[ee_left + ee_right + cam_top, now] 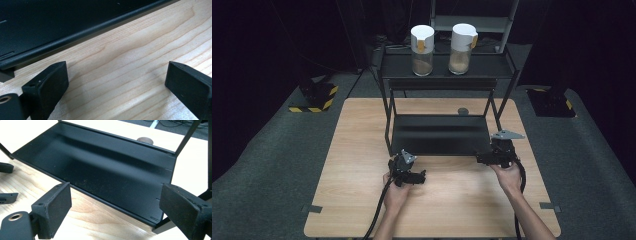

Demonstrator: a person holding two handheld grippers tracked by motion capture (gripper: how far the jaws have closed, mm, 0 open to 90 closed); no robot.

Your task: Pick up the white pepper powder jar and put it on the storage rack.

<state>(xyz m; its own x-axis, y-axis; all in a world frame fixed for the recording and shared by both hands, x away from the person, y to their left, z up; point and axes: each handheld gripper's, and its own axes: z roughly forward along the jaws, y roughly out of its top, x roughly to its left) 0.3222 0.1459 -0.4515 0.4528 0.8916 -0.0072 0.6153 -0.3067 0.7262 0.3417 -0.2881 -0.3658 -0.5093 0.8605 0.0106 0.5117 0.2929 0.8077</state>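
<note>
At frame centre: black two-tier rack on wooden table | upper shelf: two white-capped jars | lower centre: left gripper released, empty | right gripper released, empty, beside lower shelf.

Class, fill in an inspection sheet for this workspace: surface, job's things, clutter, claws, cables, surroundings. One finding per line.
Surface: light wooden table, bare grain.
Job's things: black two-shelf rack on the table; two white-lidded jars, left jar and right jar, upright on its top shelf; bottom shelf holds nothing.
Clutter: small dark round disc on the table behind the rack.
Claws: left claw open above the wood; right claw open at the bottom shelf's front edge.
Cables: one cable trails from each claw toward the person.
Surroundings: grey floor, hazard-striped base, dark backdrop.
</note>
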